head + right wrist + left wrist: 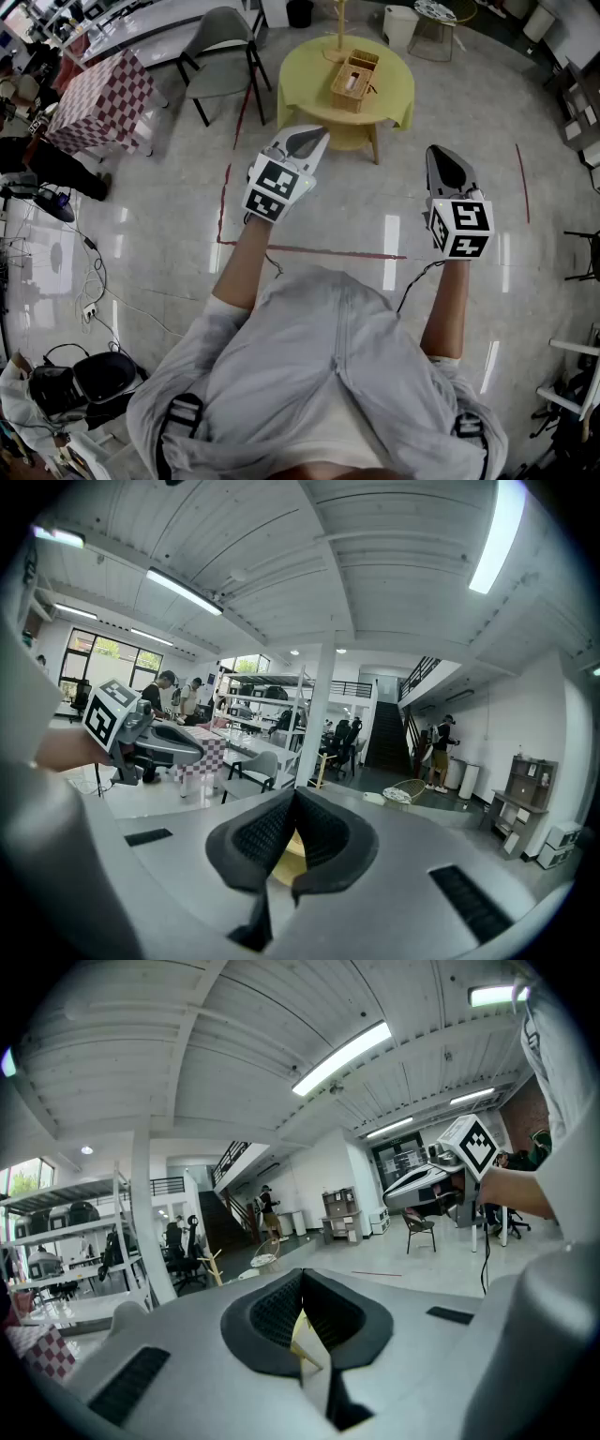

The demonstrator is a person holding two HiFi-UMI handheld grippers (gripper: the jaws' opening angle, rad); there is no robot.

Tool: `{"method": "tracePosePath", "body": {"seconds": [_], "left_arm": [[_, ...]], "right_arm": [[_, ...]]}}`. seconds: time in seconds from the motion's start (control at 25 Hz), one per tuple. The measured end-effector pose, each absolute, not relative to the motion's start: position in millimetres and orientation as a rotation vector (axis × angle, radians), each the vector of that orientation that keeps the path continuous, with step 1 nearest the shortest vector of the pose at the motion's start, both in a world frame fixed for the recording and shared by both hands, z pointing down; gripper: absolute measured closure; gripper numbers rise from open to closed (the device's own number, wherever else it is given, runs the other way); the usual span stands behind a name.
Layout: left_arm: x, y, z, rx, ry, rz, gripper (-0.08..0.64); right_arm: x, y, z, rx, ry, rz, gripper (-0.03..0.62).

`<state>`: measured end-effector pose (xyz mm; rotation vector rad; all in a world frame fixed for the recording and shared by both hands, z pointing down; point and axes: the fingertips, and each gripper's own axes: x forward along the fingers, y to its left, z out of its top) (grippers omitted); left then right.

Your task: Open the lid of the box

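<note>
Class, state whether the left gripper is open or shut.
Shut: the left gripper has its jaws meeting at the tips, with nothing gripped between them.

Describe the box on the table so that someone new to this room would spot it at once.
Look for the round yellow table beside the grey chair. On it stands the box: rectangular and woven tan, unlike the thin wooden post behind it.
</note>
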<state>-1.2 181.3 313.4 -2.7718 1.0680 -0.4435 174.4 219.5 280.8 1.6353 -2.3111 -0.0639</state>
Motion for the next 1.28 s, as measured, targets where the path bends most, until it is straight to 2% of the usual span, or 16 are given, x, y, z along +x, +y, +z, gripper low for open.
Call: {"method": "tracePosePath", "body": {"seconds": [1.28], "left_arm": [[48, 167, 355, -2.78, 1.189, -0.518, 0.531]], "right_arm": [[233, 186, 319, 1.589, -2.437, 0.115, 0.569]]}}
